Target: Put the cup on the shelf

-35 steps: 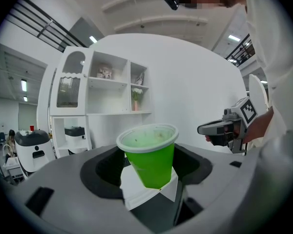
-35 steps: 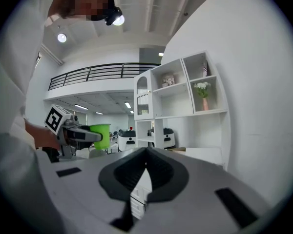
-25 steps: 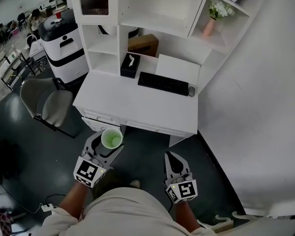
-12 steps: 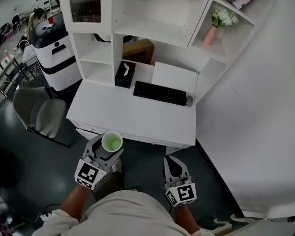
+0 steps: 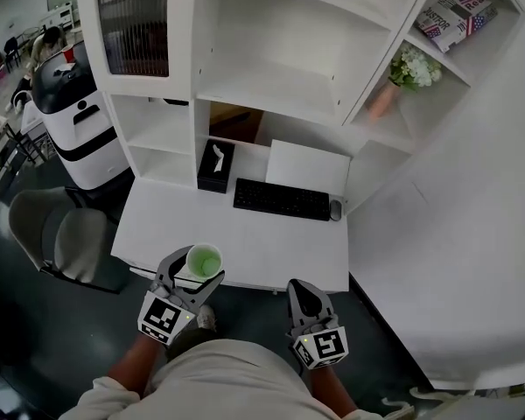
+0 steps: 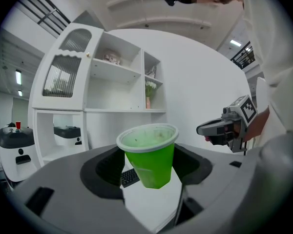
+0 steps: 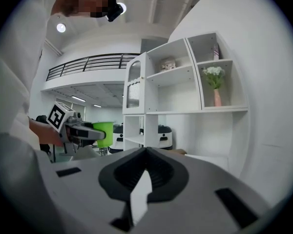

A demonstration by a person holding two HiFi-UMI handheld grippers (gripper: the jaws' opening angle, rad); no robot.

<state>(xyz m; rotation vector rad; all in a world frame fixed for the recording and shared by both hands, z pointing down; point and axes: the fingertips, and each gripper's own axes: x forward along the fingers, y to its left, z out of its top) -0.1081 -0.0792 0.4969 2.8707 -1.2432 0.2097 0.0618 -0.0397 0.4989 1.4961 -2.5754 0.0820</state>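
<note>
A green plastic cup stands upright between the jaws of my left gripper, which is shut on it just over the front edge of the white desk. In the left gripper view the cup is held by its sides, its rim above the jaws. The white shelf unit rises behind the desk, its middle shelves bare. My right gripper is shut on nothing, to the right of the cup and short of the desk edge. From the right gripper view I see its jaws meeting, with the cup off to the left.
On the desk lie a black keyboard, a mouse and a black tissue box. A pink vase with flowers and a magazine occupy the right-hand shelves. A grey chair and a white-and-black machine stand to the left.
Both grippers have moved forward toward the desk. The cup, held throughout, has gone from in front of the desk to over its front edge. The shelf unit looms closer.
</note>
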